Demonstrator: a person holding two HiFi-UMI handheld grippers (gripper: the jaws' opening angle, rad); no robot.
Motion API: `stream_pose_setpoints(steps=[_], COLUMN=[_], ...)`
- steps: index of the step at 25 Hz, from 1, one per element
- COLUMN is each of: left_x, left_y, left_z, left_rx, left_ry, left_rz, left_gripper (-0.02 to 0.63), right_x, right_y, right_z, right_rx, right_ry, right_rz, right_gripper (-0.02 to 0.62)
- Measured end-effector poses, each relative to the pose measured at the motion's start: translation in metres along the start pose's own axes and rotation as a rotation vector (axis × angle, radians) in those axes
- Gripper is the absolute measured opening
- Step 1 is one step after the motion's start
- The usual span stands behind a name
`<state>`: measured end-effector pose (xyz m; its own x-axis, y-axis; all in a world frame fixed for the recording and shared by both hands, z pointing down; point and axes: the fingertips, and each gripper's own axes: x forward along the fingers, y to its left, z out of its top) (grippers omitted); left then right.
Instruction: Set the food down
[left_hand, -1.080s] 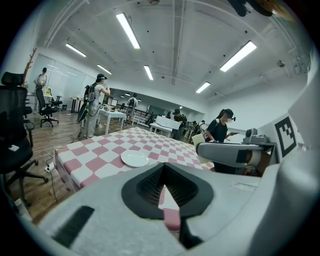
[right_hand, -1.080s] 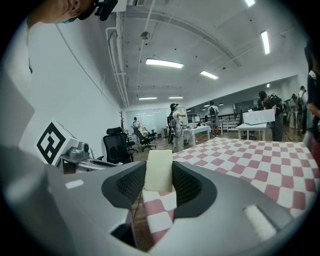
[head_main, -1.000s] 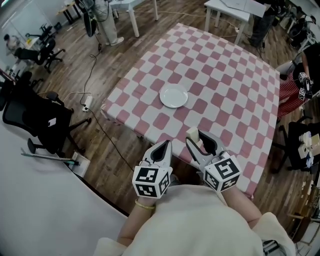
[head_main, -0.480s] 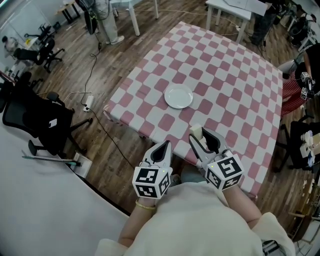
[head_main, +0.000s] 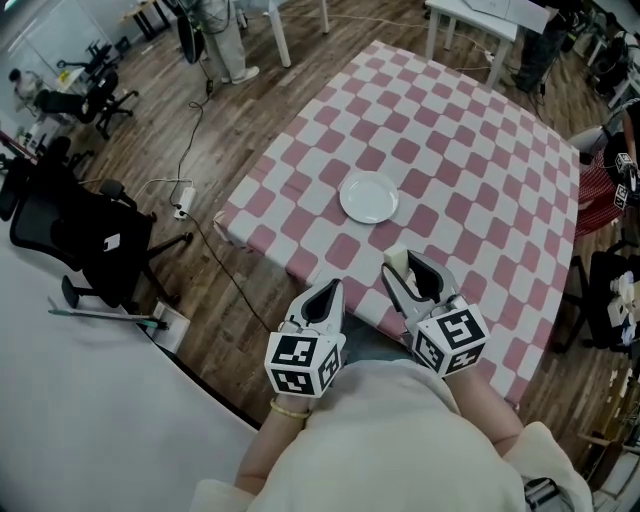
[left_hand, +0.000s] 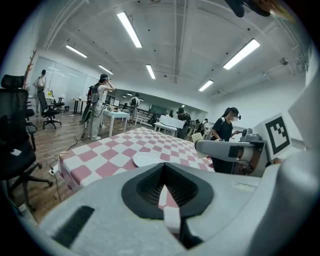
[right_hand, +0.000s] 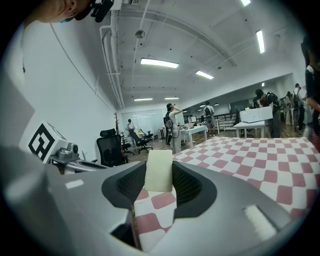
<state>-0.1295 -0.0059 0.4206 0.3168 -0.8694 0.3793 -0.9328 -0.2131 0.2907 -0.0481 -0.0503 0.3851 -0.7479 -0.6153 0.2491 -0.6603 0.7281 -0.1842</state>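
Observation:
My right gripper (head_main: 405, 272) (right_hand: 159, 172) is shut on a pale cream block of food (head_main: 396, 261) (right_hand: 159, 171), held above the near edge of the pink-and-white checked table (head_main: 470, 170). A white plate (head_main: 369, 197) (left_hand: 146, 160) lies bare on the cloth just beyond it, slightly to the left. My left gripper (head_main: 323, 297) (left_hand: 163, 187) hangs at the table's near edge to the left of the right one. Its jaws are closed together with nothing between them.
A black office chair (head_main: 75, 240) stands on the wooden floor to the left, with a cable and power strip (head_main: 182, 205) beside it. White tables (head_main: 490, 20) stand beyond the far edge. People stand farther off in the room (left_hand: 97, 105).
Both grippers have drifted forward over the table's near edge, so the plate sits a little lower and to the right in the head view. The food stays clamped.

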Motion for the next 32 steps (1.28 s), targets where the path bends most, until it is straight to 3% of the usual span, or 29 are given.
stream_pose_setpoints(steps=[32], left_x=[0.114], left_y=[0.060], left_z=[0.045], left_rx=[-0.008], left_ry=[0.092], left_rz=[-0.092], left_gripper=[0.000], right_x=[0.116], right_y=[-0.078], right_z=[0.024], right_rx=[-0.011], right_ry=[0.076], right_rz=[-0.083], right_gripper=[0.172])
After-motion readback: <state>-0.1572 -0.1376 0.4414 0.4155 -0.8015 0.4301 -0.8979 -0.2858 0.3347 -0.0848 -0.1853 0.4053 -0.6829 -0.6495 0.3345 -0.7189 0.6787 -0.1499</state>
